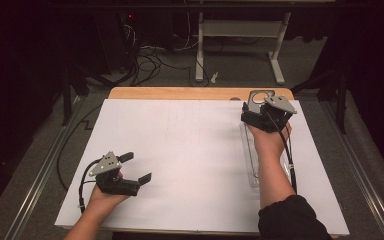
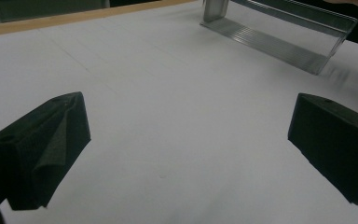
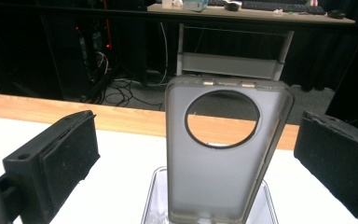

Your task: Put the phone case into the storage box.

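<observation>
A grey translucent phone case (image 1: pixel 256 97) (image 3: pixel 219 182) with a round camera hole stands upright at the far end of a clear plastic tray (image 1: pixel 250 167) (image 2: pixel 279 37) (image 3: pixel 154 200). The tray lies on the right side of a white sheet (image 1: pixel 190 150). My right gripper (image 1: pixel 261 108) (image 3: pixel 198 140) is open right behind the case, one jaw on each side of it and neither touching. At the sheet's near left, my left gripper (image 1: pixel 136 166) (image 2: pixel 186 135) is open over bare sheet, with nothing between its jaws.
The wooden table edge (image 1: pixel 180 93) shows beyond the sheet. Behind the table stand a white desk frame (image 1: pixel 240 30) and a tangle of floor cables (image 1: pixel 150 62). Metal rails (image 1: pixel 40 175) run along both sides of the table.
</observation>
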A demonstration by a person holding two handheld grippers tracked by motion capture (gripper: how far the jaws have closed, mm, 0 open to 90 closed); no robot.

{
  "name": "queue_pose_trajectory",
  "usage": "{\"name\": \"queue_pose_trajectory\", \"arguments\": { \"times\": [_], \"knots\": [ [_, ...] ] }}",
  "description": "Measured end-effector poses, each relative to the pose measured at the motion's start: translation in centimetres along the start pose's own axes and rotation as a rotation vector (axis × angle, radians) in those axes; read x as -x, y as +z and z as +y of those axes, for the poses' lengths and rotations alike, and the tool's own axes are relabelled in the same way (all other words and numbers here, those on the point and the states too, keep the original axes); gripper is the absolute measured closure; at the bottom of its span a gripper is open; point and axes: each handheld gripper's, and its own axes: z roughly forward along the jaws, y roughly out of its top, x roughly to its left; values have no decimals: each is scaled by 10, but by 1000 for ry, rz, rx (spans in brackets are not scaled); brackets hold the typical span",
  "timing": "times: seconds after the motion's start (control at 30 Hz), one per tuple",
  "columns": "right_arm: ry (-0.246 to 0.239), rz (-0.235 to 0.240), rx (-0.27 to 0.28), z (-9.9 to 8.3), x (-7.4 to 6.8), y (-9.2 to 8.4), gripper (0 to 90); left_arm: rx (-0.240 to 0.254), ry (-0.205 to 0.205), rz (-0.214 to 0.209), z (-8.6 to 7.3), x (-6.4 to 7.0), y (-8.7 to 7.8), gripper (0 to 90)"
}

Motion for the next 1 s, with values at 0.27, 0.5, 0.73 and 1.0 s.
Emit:
{"name": "queue_pose_trajectory", "arguments": {
  "times": [0.27, 0.5, 0.73, 1.0],
  "knots": [
    [-1, 26, -11, -6, 5, -14, 1, -15, 10, 1, 1, 1, 2, 2],
    [5, 55, 0, -8, 7, -26, 0, -13, 8, 1, 1, 1, 1, 2],
    [-5, 94, 12, -8, 9, -38, 1, -14, 9, 2, 1, 1, 1, 2],
    [6, 155, 39, -8, 12, -58, 1, -20, 10, 9, 1, 1, 1, 2]
  ]
}}
